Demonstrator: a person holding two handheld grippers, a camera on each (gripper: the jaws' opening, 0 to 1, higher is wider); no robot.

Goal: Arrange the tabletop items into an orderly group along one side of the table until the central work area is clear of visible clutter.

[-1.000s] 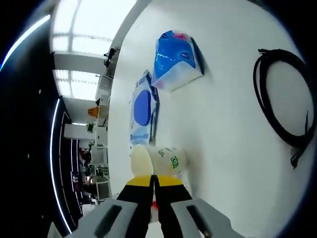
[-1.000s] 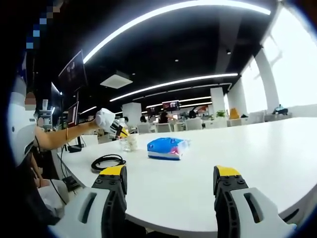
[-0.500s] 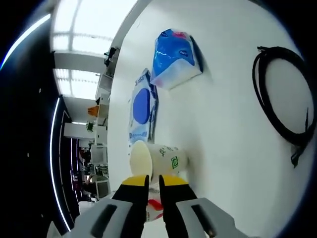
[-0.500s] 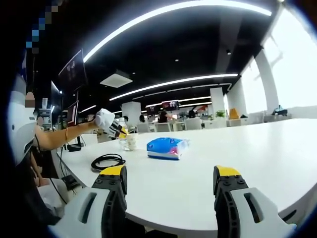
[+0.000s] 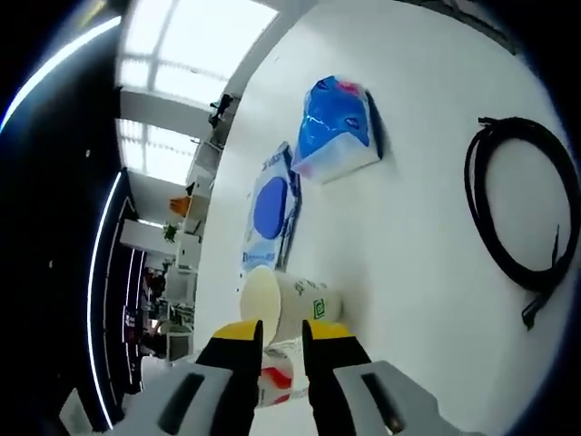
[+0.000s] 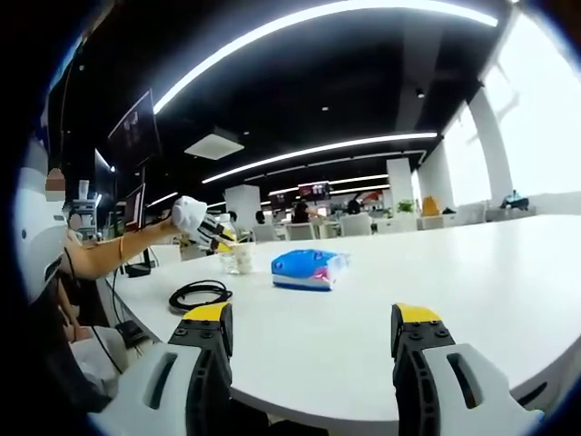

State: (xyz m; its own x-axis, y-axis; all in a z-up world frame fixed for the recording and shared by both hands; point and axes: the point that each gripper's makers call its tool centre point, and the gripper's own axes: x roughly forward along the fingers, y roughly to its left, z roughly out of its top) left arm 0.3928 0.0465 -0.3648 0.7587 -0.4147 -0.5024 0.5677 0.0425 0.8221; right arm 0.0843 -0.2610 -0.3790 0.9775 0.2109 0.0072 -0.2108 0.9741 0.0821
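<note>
My left gripper [image 5: 282, 334] hovers with its jaws slightly parted just short of a white paper cup [image 5: 292, 304] with a green mark, which stands on the white table [image 5: 427, 300]. A second cup with red print [image 5: 273, 383] shows between the jaws, closer in. Beyond lie a flat blue wipes pack [image 5: 268, 213] and a blue tissue pack [image 5: 339, 125]. A black cable coil [image 5: 513, 213] lies to the right. My right gripper [image 6: 313, 329] is open and holds nothing near the table edge, facing the tissue pack [image 6: 309, 268], the cup [image 6: 238, 261] and the cable [image 6: 198, 295].
In the right gripper view a person's arm [image 6: 113, 252] holds the left gripper [image 6: 201, 226] over the cup. Wide bare table [image 6: 472, 272] stretches to the right. Office desks and monitors stand beyond the far edge.
The left jaws, shut at the cup's rim a second ago, have parted and drawn back a little from the cup. The left view has tilted. The right gripper has stayed still.
</note>
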